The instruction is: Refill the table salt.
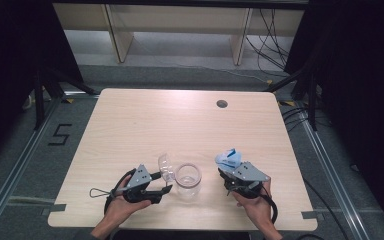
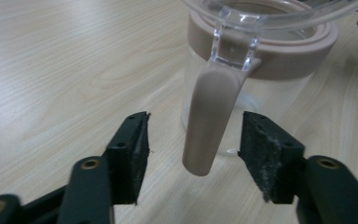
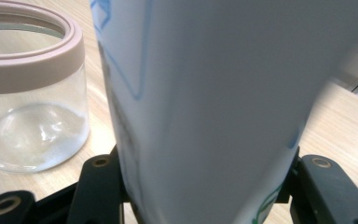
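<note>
A clear glass jar (image 1: 188, 179) with a beige collar stands near the table's front edge, its clear hinged lid (image 1: 166, 166) swung up to the left. My left gripper (image 1: 166, 183) lies just left of it. In the left gripper view the jar's (image 2: 261, 70) beige latch tab (image 2: 209, 126) hangs between the jaws of my left gripper (image 2: 193, 149); both pads (image 2: 137, 149) stand a little off it. My right gripper (image 1: 226, 175), right of the jar, is shut on a white and blue pouch (image 1: 228, 159) held upright. In the right gripper view the pouch (image 3: 214, 93) rises from my right gripper (image 3: 209, 196), with the jar (image 3: 28, 93) at its left.
The wooden table (image 1: 130, 125) has a round cable hole (image 1: 222, 104) at the back right. Beyond the far edge are wooden furniture legs (image 1: 122, 40) and loose cables on the floor. A "5" marking (image 1: 60, 134) lies on the floor at left.
</note>
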The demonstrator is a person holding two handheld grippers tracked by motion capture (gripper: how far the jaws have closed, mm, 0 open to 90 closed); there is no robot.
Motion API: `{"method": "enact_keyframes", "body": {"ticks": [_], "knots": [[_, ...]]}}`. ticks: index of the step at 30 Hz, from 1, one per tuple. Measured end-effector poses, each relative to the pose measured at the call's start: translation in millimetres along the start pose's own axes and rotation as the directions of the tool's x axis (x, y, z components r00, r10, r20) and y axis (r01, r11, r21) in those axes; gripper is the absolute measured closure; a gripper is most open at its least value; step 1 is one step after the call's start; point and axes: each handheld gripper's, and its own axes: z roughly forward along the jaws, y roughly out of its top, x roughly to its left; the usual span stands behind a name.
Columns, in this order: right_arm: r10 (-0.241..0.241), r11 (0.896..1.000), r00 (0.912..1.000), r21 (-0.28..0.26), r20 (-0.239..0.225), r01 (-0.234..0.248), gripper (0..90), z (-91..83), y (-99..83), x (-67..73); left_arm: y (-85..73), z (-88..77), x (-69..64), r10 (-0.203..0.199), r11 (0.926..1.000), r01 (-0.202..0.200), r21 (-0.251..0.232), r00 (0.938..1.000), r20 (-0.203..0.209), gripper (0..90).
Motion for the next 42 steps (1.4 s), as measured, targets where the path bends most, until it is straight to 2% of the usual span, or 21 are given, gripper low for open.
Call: {"method": "enact_keyframes", "body": {"ticks": [1,3,4,7,8,11,12,13,16,18,19,21,22,24,30,31,32,36,37,39,42], "knots": [[0.005,1.0,1.0,0.005,0.003,-0.005,47.2,0.1,0.4,0.8,0.2,0.0,0.1,0.01,1.0,-0.01,0.001,1.0,-0.002,45.5],[-0.016,1.0,0.9998,0.004,0.012,0.016,47.2,1.6,0.9,0.5,0.5,-1.0,0.0,0.03,0.9995,-0.03,0.003,0.9995,-0.001,49.8],[-0.044,0.999,0.9989,0.0,0.017,0.044,47.3,2.2,1.4,-0.8,0.8,-1.2,-0.1,0.036,0.9993,-0.036,-0.001,0.9993,0.0,50.9],[-0.056,0.998,0.9983,0.009,0.019,0.056,47.3,4.6,2.0,-1.3,1.6,-0.4,0.7,0.05,0.9987,-0.049,-0.009,0.9987,0.007,53.6],[-0.055,0.998,0.9982,0.007,0.022,0.055,47.2,5.8,1.9,-1.3,1.1,0.2,-0.6,0.033,0.9994,-0.033,-0.009,0.9994,0.004,53.5],[-0.078,0.997,0.9966,0.019,0.028,0.078,47.3,7.9,3.3,-1.6,2.3,3.3,1.0,0.049,0.9987,-0.049,-0.012,0.9988,0.005,55.9],[-0.08,0.997,0.9963,0.019,0.031,0.08,47.3,8.4,3.8,-1.7,2.1,5.5,-0.4,0.027,0.9995,-0.027,-0.016,0.9996,0.006,56.4],[-0.088,0.996,0.9954,0.018,0.038,0.088,47.3,8.9,4.5,-2.1,2.5,6.3,0.3,0.049,0.9988,-0.048,-0.006,0.9988,0.01,56.7],[-0.124,0.992,0.9911,0.018,0.047,0.124,47.3,10.7,5.9,-2.3,2.9,5.9,-0.2,0.071,0.9975,-0.071,-0.001,0.9974,0.015,59.7],[-0.135,0.991,0.9897,0.024,0.048,0.133,47.4,11.4,6.8,-2.2,2.7,5.0,0.4,0.065,0.9978,-0.065,-0.006,0.9979,0.002,61.2],[-0.137,0.99,0.9892,0.024,0.052,0.136,47.4,12.0,7.2,-2.1,2.9,4.6,1.9,0.075,0.9972,-0.075,-0.003,0.9972,0.007,62.3],[-0.143,0.99,0.988,0.025,0.058,0.142,47.4,13.4,7.7,-1.2,2.3,5.0,0.8,0.055,0.9984,-0.055,-0.011,0.9985,0.006,63.7],[-0.156,0.988,0.9858,0.029,0.062,0.154,47.4,13.2,8.5,-1.2,2.3,4.5,1.7,0.07,0.9975,-0.07,-0.004,0.9975,0.008,65.3],[-0.153,0.988,0.9862,0.031,0.062,0.152,47.4,13.5,9.2,0.3,2.0,5.0,0.3,0.062,0.9981,-0.062,-0.009,0.998,0.012,66.9],[-0.225,0.974,0.9706,0.03,0.085,0.224,47.5,14.9,12.4,2.8,2.0,5.0,1.4,0.07,0.9975,-0.069,-0.015,0.9972,0.026,70.9],[-0.214,0.977,0.9736,0.033,0.081,0.212,47.5,14.9,12.4,4.3,2.2,5.0,1.7,0.079,0.9968,-0.079,-0.013,0.9963,0.033,71.5],[-0.242,0.97,0.9666,0.032,0.085,0.24,47.5,15.4,13.1,3.7,2.2,5.0,1.6,0.081,0.9966,-0.081,-0.012,0.9961,0.033,72.3],[-0.249,0.968,0.9643,0.041,0.091,0.246,47.5,15.3,13.5,6.5,2.1,5.0,2.0,0.081,0.9966,-0.081,-0.014,0.996,0.036,72.6],[-0.268,0.963,0.9587,0.043,0.095,0.265,47.5,15.4,13.8,6.3,2.1,4.9,1.8,0.082,0.9965,-0.082,-0.014,0.996,0.034,72.7],[-0.264,0.964,0.9602,0.043,0.092,0.261,47.7,15.6,14.0,7.8,2.0,4.9,1.8,0.084,0.9964,-0.084,-0.014,0.9959,0.034,72.9],[-0.293,0.956,0.951,0.052,0.098,0.289,47.6,15.4,14.3,9.1,1.9,4.7,1.5,0.085,0.9963,-0.084,-0.014,0.9959,0.032,73.0]]}}
